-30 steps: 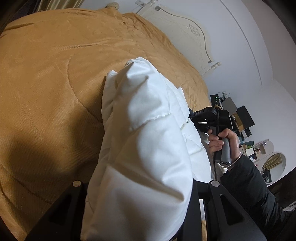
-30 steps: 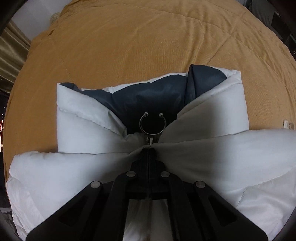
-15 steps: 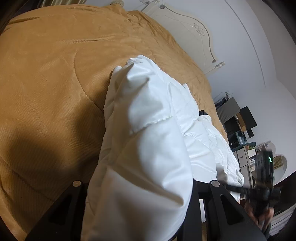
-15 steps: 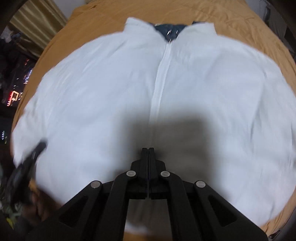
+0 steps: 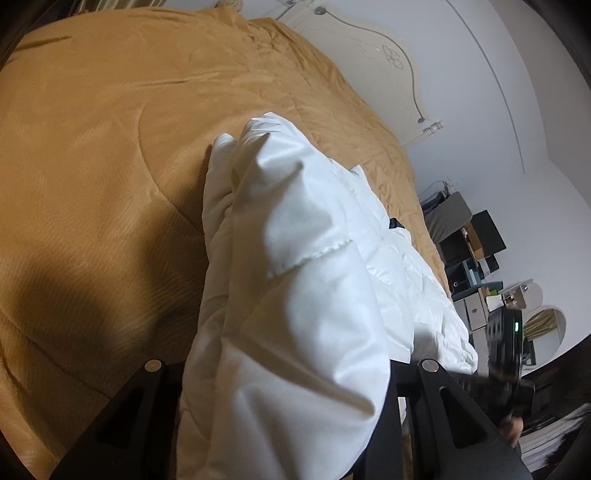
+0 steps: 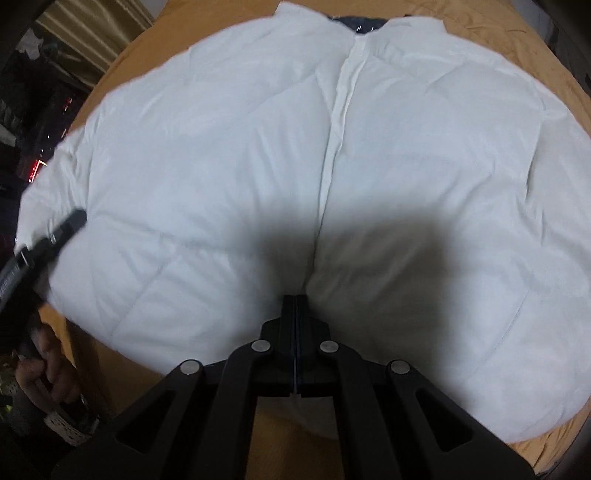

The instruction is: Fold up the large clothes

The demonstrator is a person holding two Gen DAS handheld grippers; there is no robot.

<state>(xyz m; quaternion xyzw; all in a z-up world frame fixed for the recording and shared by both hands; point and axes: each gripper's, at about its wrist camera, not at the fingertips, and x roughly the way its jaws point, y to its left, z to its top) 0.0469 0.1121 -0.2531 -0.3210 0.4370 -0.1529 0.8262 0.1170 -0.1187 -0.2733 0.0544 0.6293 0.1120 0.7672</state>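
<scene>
A white puffer jacket [image 6: 229, 155] lies spread front-up on the bed, zip line down the middle, dark lining at the collar [image 6: 365, 26]. My right gripper [image 6: 296, 299] is shut, its tips at the jacket's bottom hem by the zip; whether it pinches fabric is unclear. My left gripper [image 5: 295, 369] holds a bunched white part of the jacket [image 5: 295, 258] between its fingers, which the fabric hides. The left gripper also shows at the jacket's left edge in the right wrist view [image 6: 55, 236]. The right gripper's body shows in the left wrist view [image 5: 506, 343].
The mustard-yellow bedspread [image 5: 92, 147] covers the bed. A cream headboard [image 5: 369, 62] stands at the far end. Shelves and boxes [image 5: 476, 258] stand beside the bed. Curtains [image 6: 92, 40] hang at the far left.
The right gripper let go near the collar and pulled back to the bottom hem. The jacket front now lies spread flat. The left gripper kept its hold.
</scene>
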